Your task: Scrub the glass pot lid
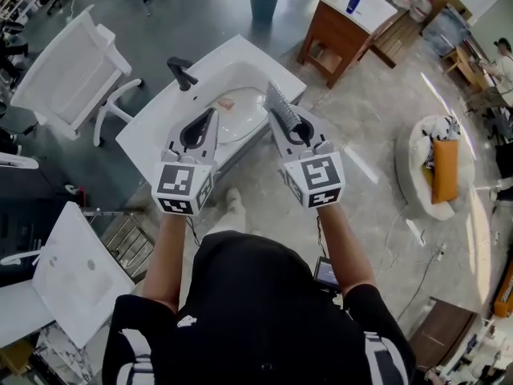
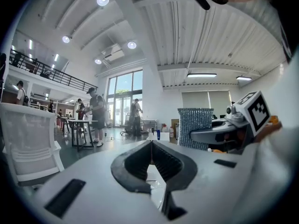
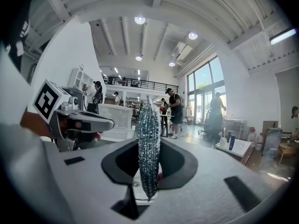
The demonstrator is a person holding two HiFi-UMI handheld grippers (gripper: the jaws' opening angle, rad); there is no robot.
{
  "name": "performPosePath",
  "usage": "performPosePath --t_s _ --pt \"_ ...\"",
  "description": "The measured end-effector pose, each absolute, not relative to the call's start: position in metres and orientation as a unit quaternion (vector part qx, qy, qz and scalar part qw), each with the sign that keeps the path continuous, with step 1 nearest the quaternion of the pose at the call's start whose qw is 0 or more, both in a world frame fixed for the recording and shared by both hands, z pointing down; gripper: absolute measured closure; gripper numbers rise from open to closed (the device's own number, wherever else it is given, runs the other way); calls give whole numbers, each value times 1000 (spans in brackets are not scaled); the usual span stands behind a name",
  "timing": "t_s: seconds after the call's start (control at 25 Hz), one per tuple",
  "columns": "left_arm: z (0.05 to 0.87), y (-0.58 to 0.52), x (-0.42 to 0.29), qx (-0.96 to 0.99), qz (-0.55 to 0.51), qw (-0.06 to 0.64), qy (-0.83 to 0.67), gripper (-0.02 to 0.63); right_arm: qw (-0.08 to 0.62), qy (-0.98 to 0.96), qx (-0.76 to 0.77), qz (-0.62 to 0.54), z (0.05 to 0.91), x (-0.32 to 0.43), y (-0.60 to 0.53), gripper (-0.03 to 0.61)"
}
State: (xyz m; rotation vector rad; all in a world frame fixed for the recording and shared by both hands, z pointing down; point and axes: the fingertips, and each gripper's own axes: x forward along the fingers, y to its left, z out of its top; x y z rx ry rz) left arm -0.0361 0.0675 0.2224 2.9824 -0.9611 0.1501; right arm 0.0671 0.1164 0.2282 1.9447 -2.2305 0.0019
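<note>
Glass pot lid [image 1: 243, 121] seemed to lie in the sink [image 1: 152, 132] basin, just ahead of both grippers, untouched. Step, prob.: approach w/ scrubber. Next: lower pad onto lid, maybe steady it w/ left. Right gripper [image 3: 148, 146] was clamped on a silvery scrub pad [image 3: 149, 120]; left gripper [image 2: 151, 143] was fully closed, empty.

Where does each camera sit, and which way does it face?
Head view: on the person's head, facing steeply down at a white rectangular washbasin; forearms, left gripper and right gripper show.
Left gripper view: on that gripper, level along shut, empty jaws towards tall glass windows.
Right gripper view: on that gripper, along jaws shut on a silver glittery sponge.
Shared: all three show that sponge.
</note>
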Motion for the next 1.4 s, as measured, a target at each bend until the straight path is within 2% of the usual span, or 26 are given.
performPosePath --t_s 0.8,1.4 --pt "237 -75 -10 952 56 53 -297 607 121 -760 639 15 231 77 -36 511" --pt "274 -111 9 956 69 90 -270 607 158 -755 635 34 260 86 -74 511"
